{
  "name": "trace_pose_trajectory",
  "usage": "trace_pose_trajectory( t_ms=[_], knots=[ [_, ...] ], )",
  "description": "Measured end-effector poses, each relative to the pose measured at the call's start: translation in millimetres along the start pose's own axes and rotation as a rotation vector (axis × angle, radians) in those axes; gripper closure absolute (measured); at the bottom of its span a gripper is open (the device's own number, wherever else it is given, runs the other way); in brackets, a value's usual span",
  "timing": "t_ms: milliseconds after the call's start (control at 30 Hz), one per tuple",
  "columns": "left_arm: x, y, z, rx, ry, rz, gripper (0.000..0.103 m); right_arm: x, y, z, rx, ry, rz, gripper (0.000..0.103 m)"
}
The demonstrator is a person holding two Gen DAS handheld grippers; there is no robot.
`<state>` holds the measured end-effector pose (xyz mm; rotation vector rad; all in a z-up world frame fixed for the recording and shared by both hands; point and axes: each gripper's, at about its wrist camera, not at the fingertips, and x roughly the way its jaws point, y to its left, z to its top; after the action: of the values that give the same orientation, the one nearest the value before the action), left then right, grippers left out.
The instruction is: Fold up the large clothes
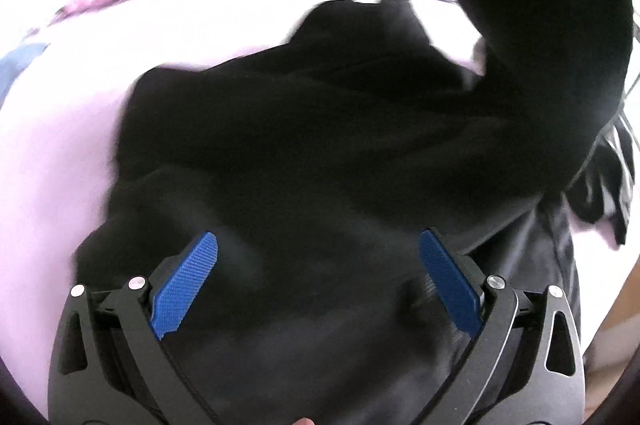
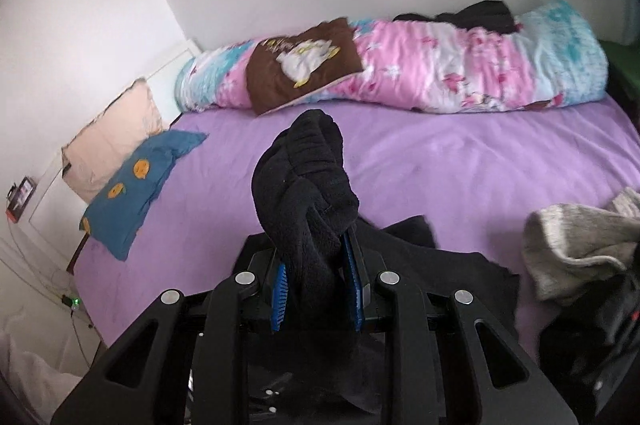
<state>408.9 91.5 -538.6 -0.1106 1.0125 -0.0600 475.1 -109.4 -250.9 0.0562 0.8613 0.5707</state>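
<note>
A large black fleece garment lies spread on the purple bed sheet. My left gripper hovers over it, open, its blue pads wide apart with nothing between them. A black sleeve-like part rises at the upper right. In the right wrist view my right gripper is shut on a bunched fold of the black garment, which sticks up beyond its blue pads. More of the black cloth lies below on the sheet.
A rolled pink and blue quilt with a brown duck cushion lies along the far wall. A blue pillow and a peach pillow sit at the left. A grey garment lies at the right edge.
</note>
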Motion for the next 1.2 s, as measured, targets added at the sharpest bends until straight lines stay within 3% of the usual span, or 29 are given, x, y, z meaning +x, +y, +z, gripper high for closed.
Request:
trace_pose_trajectory(
  t_ms=[167,267,333,400,467,533,667,833,867,1000,1067,1133,1200],
  knots=[
    [-22,58,-18,-0.072,0.009,0.064,0.006,67,52,-37,-0.13,0.081,0.007,0.079],
    [-35,94,-24,-0.112,0.004,0.104,0.006,134,71,-88,-0.181,0.196,-0.022,0.079],
    [-41,111,-22,-0.14,-0.002,0.122,0.006,191,86,-131,-0.229,0.321,-0.05,0.078],
    [-51,130,-24,-0.166,-0.012,0.141,0.006,218,99,-157,-0.274,0.383,-0.085,0.07],
    [-59,145,-28,-0.189,-0.018,0.159,0.006,221,108,-171,-0.244,0.38,-0.069,0.039],
    [-67,155,-28,-0.212,-0.026,0.167,0.006,205,117,-174,-0.181,0.337,0.014,0.023],
    [-82,165,-21,-0.246,-0.059,0.168,0.006,165,108,-163,-0.021,0.295,0.131,0.021],
    [-91,136,7,-0.244,-0.102,0.094,0.006,90,47,-130,0.099,0.15,0.137,0.014],
    [-93,121,16,-0.222,-0.121,0.08,0.006,81,37,-127,0.099,0.134,0.101,0.012],
    [-87,55,48,-0.113,-0.18,-0.031,0.006,65,-34,-126,0.069,0.179,-0.27,0.012],
    [-68,11,61,-0.026,-0.17,-0.105,0.006,66,-73,-131,0.115,0.198,-0.37,0.012],
    [-48,-19,67,0.04,-0.157,-0.128,0.006,70,-97,-135,0.156,0.191,-0.406,0.012],
    [-19,-35,70,0.043,-0.121,-0.142,0.006,78,-130,-143,0.294,0.171,-0.359,0.012]
  ],
)
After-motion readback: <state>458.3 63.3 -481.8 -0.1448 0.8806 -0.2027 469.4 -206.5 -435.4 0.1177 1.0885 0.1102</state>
